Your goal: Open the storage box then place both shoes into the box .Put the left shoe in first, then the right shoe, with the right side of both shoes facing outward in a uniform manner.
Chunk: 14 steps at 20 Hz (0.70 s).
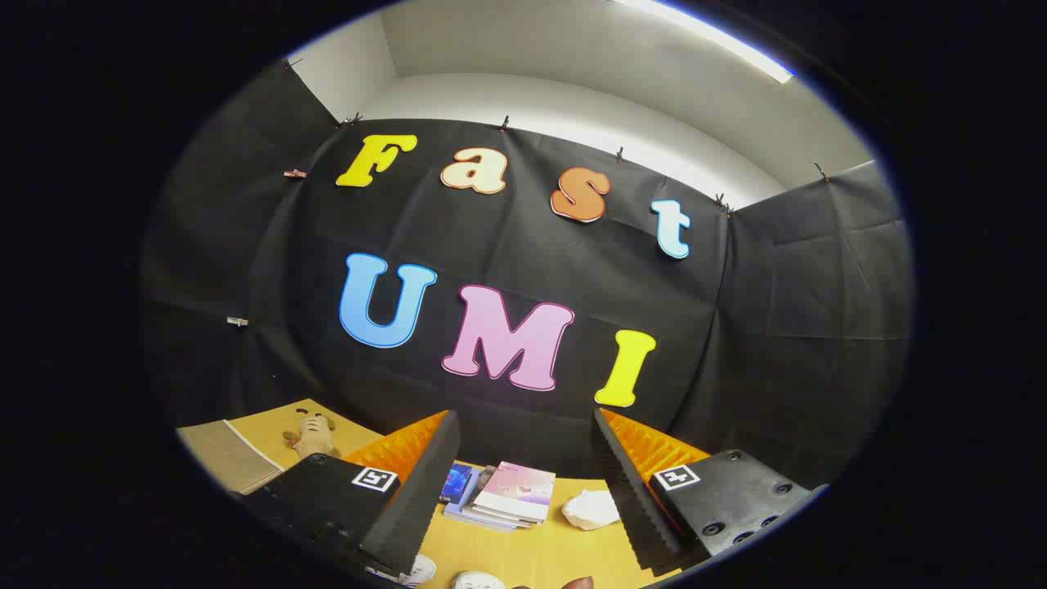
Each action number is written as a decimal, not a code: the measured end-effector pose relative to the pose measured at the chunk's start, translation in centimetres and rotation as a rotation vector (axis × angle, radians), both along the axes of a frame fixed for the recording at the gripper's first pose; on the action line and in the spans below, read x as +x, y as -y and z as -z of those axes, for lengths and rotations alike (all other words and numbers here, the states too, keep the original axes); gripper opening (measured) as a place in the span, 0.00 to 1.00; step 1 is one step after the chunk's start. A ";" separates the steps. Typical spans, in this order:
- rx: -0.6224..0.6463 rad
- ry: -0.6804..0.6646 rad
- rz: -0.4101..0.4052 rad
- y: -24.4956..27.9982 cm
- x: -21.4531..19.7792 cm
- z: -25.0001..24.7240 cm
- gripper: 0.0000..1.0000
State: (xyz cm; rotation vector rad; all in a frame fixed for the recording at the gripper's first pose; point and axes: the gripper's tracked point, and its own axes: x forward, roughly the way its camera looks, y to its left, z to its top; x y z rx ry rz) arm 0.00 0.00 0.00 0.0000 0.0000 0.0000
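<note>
- Off to the left a small plush toy [311, 433] lies on the tabletop [532, 556], nothing to do with the job.
- The gripper [523, 499] is tipped up toward the booth wall, jaws wide apart and holding nothing.
- Between the jaws: a stack of books [509, 493], then a crumpled white thing [590, 509].
- Down low near the fingers, pale rounded bits [478, 581] may be the shoes, can't tell. No storage box visible, so I'd say nothing's done yet.
</note>
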 end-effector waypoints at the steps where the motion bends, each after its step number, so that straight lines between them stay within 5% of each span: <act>1: 0.003 0.001 -0.006 -0.3 0.3 -0.1 0.97; 14: -0.016 0.016 -0.038 -1.2 0.5 -0.5 0.97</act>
